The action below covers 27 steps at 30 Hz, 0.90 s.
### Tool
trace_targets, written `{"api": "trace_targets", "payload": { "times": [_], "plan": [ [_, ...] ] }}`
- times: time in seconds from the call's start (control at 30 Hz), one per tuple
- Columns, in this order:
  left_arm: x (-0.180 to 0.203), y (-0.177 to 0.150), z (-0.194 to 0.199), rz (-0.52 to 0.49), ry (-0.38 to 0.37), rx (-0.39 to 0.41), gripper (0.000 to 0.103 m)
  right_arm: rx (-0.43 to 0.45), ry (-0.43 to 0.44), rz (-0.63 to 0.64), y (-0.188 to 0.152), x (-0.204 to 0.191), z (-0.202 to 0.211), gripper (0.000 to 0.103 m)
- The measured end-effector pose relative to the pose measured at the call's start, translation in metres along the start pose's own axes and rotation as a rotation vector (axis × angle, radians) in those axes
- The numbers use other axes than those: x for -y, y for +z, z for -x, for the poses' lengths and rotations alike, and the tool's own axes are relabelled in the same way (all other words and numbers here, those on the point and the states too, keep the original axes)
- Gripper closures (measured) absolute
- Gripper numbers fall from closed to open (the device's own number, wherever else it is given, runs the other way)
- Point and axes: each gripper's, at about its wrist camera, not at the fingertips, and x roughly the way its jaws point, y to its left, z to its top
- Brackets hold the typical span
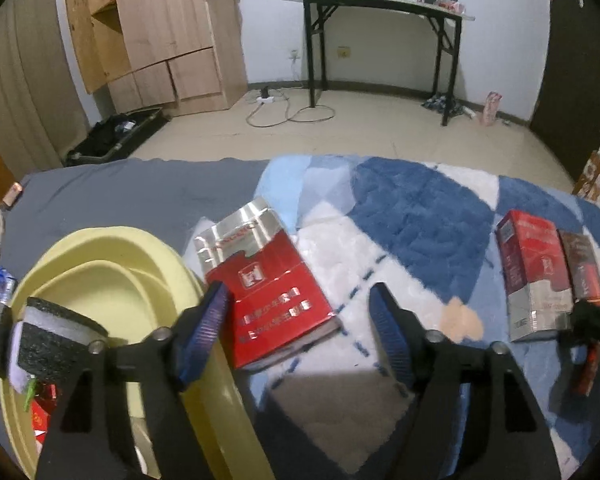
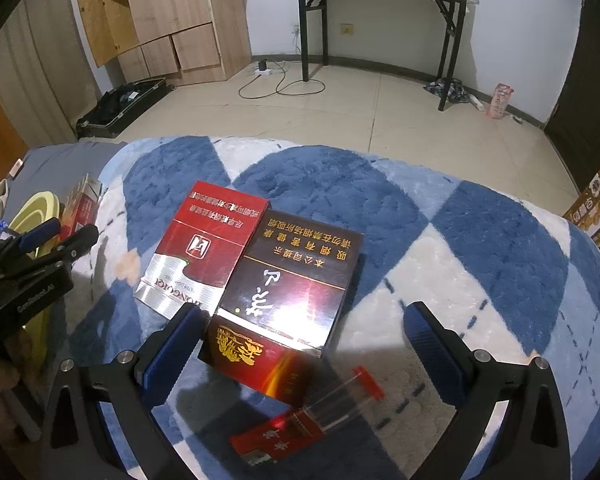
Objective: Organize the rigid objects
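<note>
In the left wrist view a red and silver carton [image 1: 266, 280] lies on the blanket beside a yellow basin [image 1: 112, 292]. My left gripper [image 1: 300, 328] is open, its jaws wide; the left pad touches the carton's left edge. In the right wrist view a second red and silver carton [image 2: 204, 248] and a dark maroon carton [image 2: 292, 284] lie side by side. A small dark red box [image 2: 260, 360] and a red-capped clear tube [image 2: 340, 396] lie between the jaws of my open right gripper [image 2: 304, 344].
The blue and white fleece blanket [image 2: 480, 240] covers a bed with a grey sheet [image 1: 120, 196]. The basin holds small red items [image 1: 44, 412]. My left gripper also shows in the right wrist view [image 2: 56, 236]. Beyond lie tiled floor, a wardrobe [image 1: 156, 32] and a black desk [image 1: 380, 40].
</note>
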Motion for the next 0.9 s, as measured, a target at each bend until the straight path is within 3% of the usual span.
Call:
{"api": "trace_targets", "payload": {
  "times": [0.03,0.2,0.27,0.33,0.37,0.47,0.53,0.6,0.63,0.67,0.7,0.73,0.83,0.9],
  "plan": [
    [-0.005,0.001,0.000,0.024,0.010,0.000,0.048,0.000,0.000,-0.001,0.000,0.000,0.000,0.001],
    [-0.029,0.003,0.008,0.108,-0.100,0.014,0.061,0.001,0.002,0.000,0.000,0.000,0.000,0.001],
    [-0.033,0.005,0.015,0.121,-0.137,0.035,0.081,0.003,0.004,0.000,-0.001,0.001,0.000,0.002],
    [-0.035,0.006,0.019,0.147,-0.251,0.039,0.101,0.004,0.018,0.009,-0.001,0.002,0.001,0.010],
    [-0.032,0.006,0.018,0.137,-0.273,0.026,0.101,0.007,0.037,0.016,-0.002,0.002,0.002,0.015],
    [-0.022,0.003,0.008,0.088,-0.245,-0.015,0.101,0.019,0.039,0.030,-0.003,0.003,0.005,0.023],
    [-0.014,0.004,0.011,0.039,-0.190,0.007,0.101,0.017,0.043,0.030,-0.004,0.005,0.005,0.024],
    [-0.012,0.004,0.013,0.031,-0.125,0.020,0.097,0.017,0.041,0.021,-0.003,0.005,0.005,0.023],
    [-0.012,0.004,0.012,0.032,-0.112,0.019,0.087,0.016,0.038,0.020,-0.003,0.006,0.005,0.022],
    [-0.013,0.003,0.011,0.033,-0.110,0.021,0.066,0.016,0.035,0.020,-0.004,0.005,0.005,0.020],
    [-0.015,0.002,0.012,0.034,-0.101,0.024,0.051,0.016,0.034,0.019,-0.003,0.004,0.004,0.019],
    [-0.017,0.002,0.012,0.044,-0.083,0.028,0.028,0.015,0.034,0.019,-0.003,0.004,0.004,0.019],
    [-0.028,0.004,0.014,0.098,-0.133,0.041,0.025,0.010,0.036,0.013,-0.002,0.004,0.003,0.018],
    [-0.041,0.008,0.016,0.179,-0.212,0.034,0.022,0.005,0.041,0.010,-0.001,0.004,0.003,0.017]
  ]
}}
